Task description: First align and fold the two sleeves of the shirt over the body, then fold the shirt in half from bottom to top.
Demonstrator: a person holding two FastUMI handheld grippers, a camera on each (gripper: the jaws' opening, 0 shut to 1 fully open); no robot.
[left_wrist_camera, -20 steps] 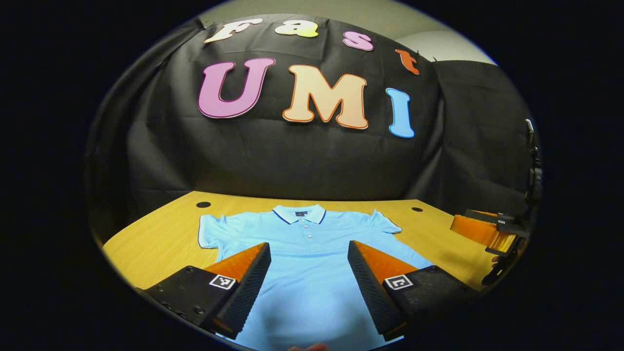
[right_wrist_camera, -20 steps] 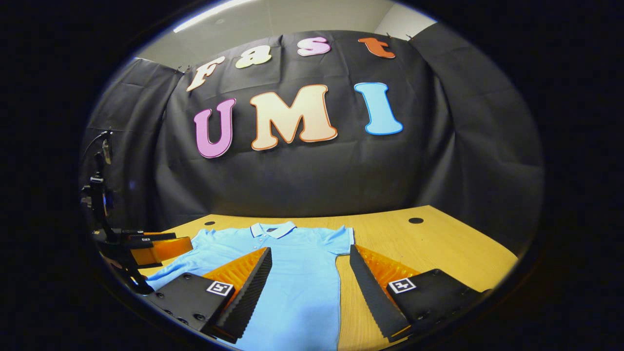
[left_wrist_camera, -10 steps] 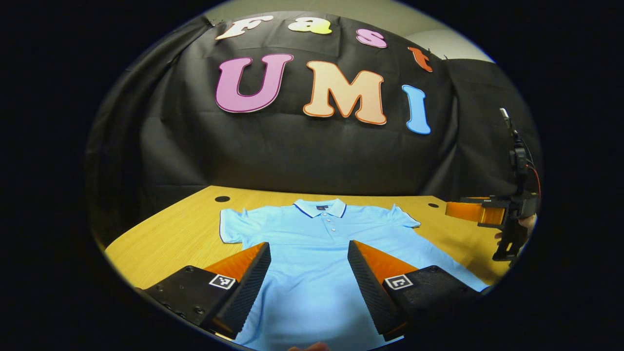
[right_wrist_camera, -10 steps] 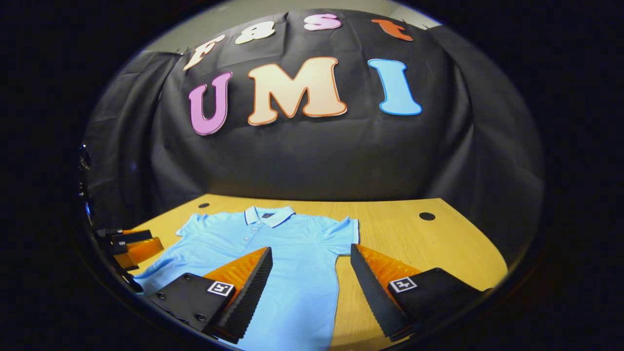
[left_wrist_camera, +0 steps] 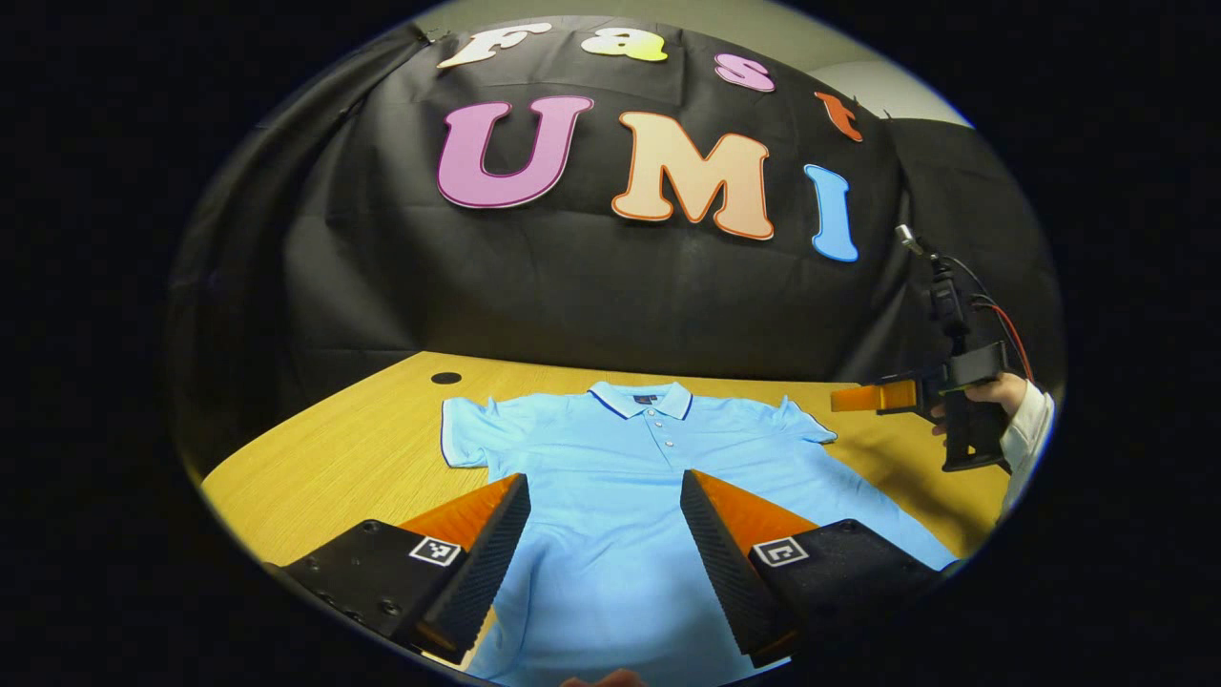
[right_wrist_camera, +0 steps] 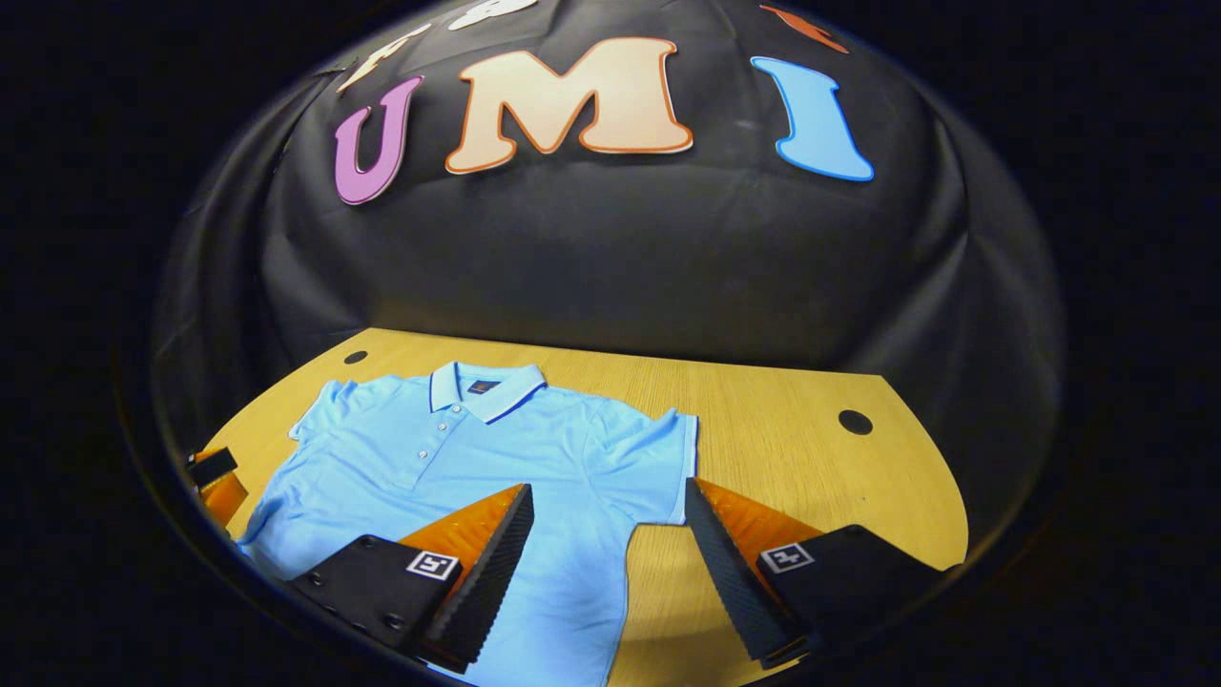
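left gripper view: a light blue polo shirt (left_wrist_camera: 630,477) lies flat and unfolded on a wooden table (left_wrist_camera: 343,458), collar toward the black cloth wall (left_wrist_camera: 534,286) at 12 o'clock, both sleeves spread. the left gripper (left_wrist_camera: 605,563) hovers above the shirt's body, fingers wide apart, gripping nothing. at 3 o'clock a hand (left_wrist_camera: 992,393) with a white cuff holds the right gripper (left_wrist_camera: 863,396) above the table, past the shirt's sleeve. a round hole (left_wrist_camera: 445,378) marks the tabletop at 11 o'clock.

right gripper view: the right gripper (right_wrist_camera: 609,558) hangs with fingers spread, empty, above the shirt (right_wrist_camera: 458,468) near its sleeve (right_wrist_camera: 658,458). bare table (right_wrist_camera: 811,458) runs to 3 o'clock, with another hole (right_wrist_camera: 856,422). the left gripper (right_wrist_camera: 217,482) peeks in at 9 o'clock.
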